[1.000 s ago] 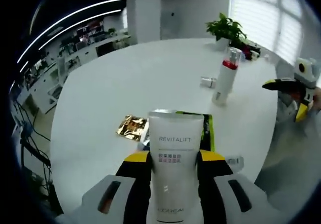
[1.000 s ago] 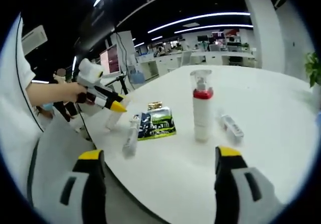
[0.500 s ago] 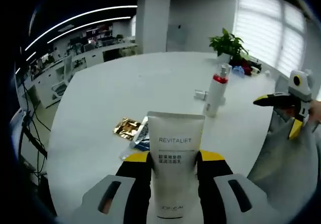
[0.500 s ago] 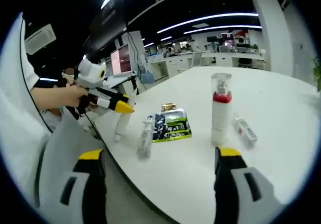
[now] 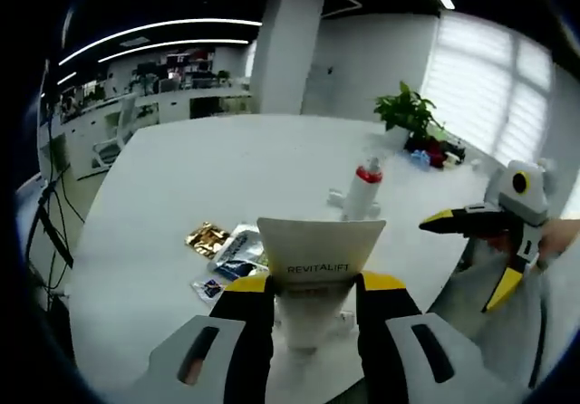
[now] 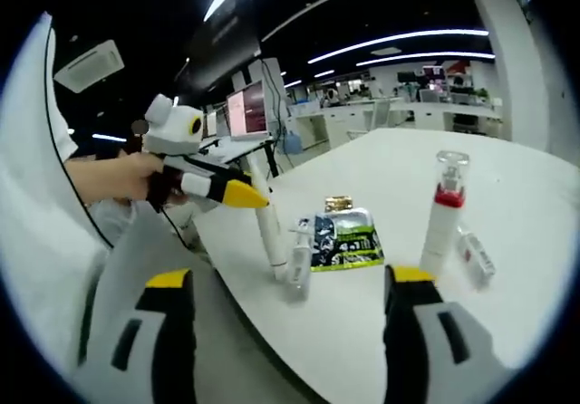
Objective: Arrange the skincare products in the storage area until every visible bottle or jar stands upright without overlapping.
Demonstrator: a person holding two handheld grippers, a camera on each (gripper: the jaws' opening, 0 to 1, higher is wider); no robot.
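Note:
My left gripper [image 5: 313, 282] is shut on a white REVITALIFT tube [image 5: 319, 261]. In the right gripper view the tube [image 6: 269, 232] stands nearly upright, its lower end on the white table [image 6: 399, 331] near the edge, with the left gripper [image 6: 240, 194] clamped on its upper part. A white pump bottle with a red collar [image 5: 362, 190] [image 6: 442, 216] stands upright farther in. My right gripper [image 6: 290, 279] is open with nothing between its jaws, and it hangs off the table's side [image 5: 462, 264].
A dark-green packet [image 6: 346, 238] and a gold sachet [image 6: 338, 203] lie flat beside the tube. A small pale tube [image 6: 297, 261] sits next to it, and a small white item [image 6: 477, 254] lies past the pump bottle. Potted plant [image 5: 408, 114] at the far rim.
The left gripper has swung the tube from leaning to nearly upright and brought its lower end down onto the table edge. Both views have pulled back. The right gripper stays open.

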